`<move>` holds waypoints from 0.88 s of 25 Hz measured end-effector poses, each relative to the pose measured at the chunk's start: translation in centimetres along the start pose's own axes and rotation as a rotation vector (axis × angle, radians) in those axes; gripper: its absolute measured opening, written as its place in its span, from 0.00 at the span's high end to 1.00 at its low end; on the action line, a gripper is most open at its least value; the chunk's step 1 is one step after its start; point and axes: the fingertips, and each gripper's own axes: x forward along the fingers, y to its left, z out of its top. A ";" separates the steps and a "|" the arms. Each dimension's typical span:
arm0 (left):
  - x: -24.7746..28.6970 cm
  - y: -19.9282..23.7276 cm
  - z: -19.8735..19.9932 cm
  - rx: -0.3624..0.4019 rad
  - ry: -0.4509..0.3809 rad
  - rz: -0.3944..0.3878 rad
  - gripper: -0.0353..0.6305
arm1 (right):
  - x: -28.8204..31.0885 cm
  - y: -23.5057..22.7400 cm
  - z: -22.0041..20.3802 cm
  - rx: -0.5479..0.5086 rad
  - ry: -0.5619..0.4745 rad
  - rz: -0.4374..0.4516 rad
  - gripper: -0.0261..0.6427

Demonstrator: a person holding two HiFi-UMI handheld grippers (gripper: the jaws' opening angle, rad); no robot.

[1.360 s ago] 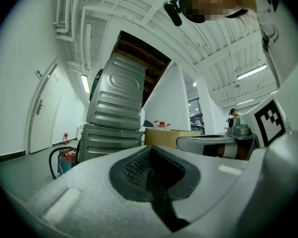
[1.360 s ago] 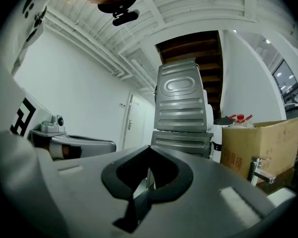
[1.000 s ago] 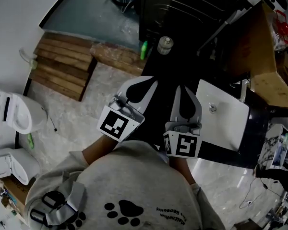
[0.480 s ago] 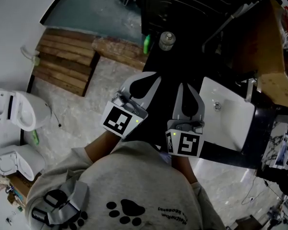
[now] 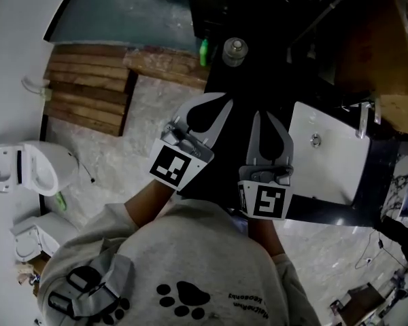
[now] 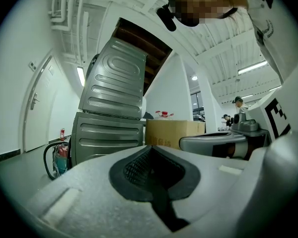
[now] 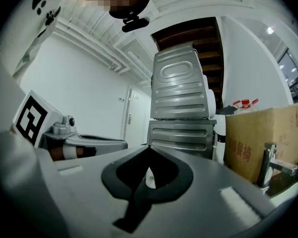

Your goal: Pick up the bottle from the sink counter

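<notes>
The clear bottle (image 5: 234,51) with a round cap stands on the dark sink counter (image 5: 258,80), at the top of the head view. Both grippers hover side by side below it, apart from it. My left gripper (image 5: 224,100) is shut and empty, its tip pointing toward the bottle. My right gripper (image 5: 265,116) is likewise shut, with nothing held. In the left gripper view the closed jaws (image 6: 149,148) fill the lower frame, and the bottle does not show there. The right gripper view shows its closed jaws (image 7: 149,148) the same way.
A white basin (image 5: 326,161) with a faucet (image 5: 364,117) sits right of the grippers. A small green item (image 5: 204,51) stands left of the bottle. Stacked grey machines (image 6: 114,118) and a cardboard box (image 7: 263,138) rise behind the counter. A toilet (image 5: 27,168) and wooden slats (image 5: 88,90) lie left.
The head view has drifted, so the bottle and sink sit a little higher and further right. Both grippers stay shut, side by side, about as far from the bottle as before.
</notes>
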 end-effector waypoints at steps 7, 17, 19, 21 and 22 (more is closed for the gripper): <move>1.6 2.1 -1.7 -0.001 0.016 -0.021 0.94 | 1.6 0.0 -1.2 -0.006 0.009 -0.028 0.96; 3.3 4.4 -3.7 0.020 0.032 -0.032 0.94 | 3.4 0.1 -2.7 -0.004 0.043 -0.056 0.96; 3.6 4.7 -4.2 0.023 0.037 -0.031 0.94 | 3.6 0.0 -3.2 -0.005 0.048 -0.061 0.96; 3.9 5.1 -4.7 0.022 0.044 -0.028 0.94 | 3.9 0.1 -3.5 0.010 0.055 -0.066 0.96; 4.0 5.3 -5.1 0.021 0.049 -0.027 0.94 | 4.0 0.1 -3.8 0.007 0.060 -0.065 0.96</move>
